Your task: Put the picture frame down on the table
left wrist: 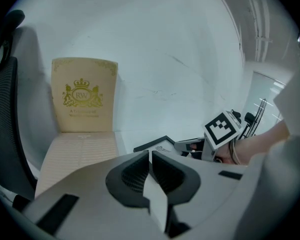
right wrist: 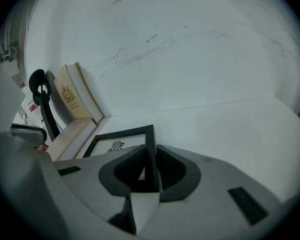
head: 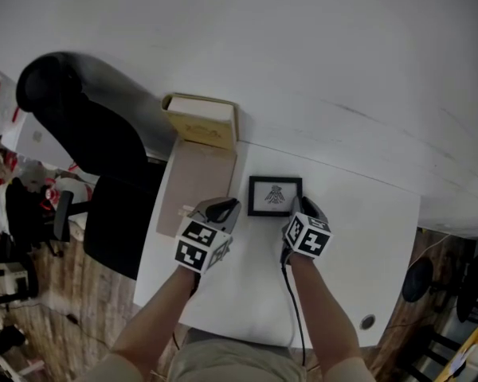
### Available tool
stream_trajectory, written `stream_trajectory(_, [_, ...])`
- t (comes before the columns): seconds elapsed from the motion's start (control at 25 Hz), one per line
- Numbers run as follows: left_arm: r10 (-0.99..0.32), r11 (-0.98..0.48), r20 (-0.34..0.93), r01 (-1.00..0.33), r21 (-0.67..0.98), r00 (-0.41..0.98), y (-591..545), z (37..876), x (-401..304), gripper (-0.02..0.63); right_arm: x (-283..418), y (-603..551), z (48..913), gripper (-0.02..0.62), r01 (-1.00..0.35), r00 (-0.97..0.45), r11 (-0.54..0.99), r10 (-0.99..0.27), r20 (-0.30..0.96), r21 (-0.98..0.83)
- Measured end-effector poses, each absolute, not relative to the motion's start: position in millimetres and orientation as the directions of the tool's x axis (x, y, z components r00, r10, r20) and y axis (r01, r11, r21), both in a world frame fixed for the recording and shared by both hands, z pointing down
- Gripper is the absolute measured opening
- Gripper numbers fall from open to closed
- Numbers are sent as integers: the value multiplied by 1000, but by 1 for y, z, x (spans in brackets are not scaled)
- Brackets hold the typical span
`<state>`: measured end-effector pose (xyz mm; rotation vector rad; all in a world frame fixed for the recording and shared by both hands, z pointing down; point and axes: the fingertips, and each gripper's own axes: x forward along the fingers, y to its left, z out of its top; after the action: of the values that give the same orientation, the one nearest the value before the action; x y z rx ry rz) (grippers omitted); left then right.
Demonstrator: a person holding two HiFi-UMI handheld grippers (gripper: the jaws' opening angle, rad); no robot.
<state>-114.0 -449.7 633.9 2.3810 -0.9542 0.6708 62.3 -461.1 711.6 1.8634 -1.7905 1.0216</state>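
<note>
The small black picture frame [head: 275,196] with a white print lies face up, near level, at the middle of the white table [head: 358,237]; whether it rests on the table I cannot tell. My right gripper [head: 303,208] is shut on its right edge, and the right gripper view shows the frame [right wrist: 121,145] with its rail pinched between the jaws of the right gripper [right wrist: 151,169]. My left gripper [head: 225,210] sits just left of the frame, shut with nothing in it. From the left gripper [left wrist: 150,159] the frame [left wrist: 157,145] shows just beyond the jaws.
A cream box stands open behind the frame, its crested lid [head: 201,120] against the wall and its base [head: 197,185] on the table's left. A black office chair [head: 80,134] is left of the table. A cable hole [head: 368,321] is near the front right corner.
</note>
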Motion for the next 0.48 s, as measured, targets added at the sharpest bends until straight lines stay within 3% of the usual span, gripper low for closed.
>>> stream_trajectory(0.28, [-489, -620, 597, -735, 275, 636, -443, 632, -115, 35, 62, -461, 711, 94, -979, -63, -101, -680, 730, -179])
stream_trajectory(0.48, [-512, -622, 590, -743, 246, 624, -438, 614, -120, 35, 59, -456, 673, 95, -994, -76, 2, -734, 675, -110])
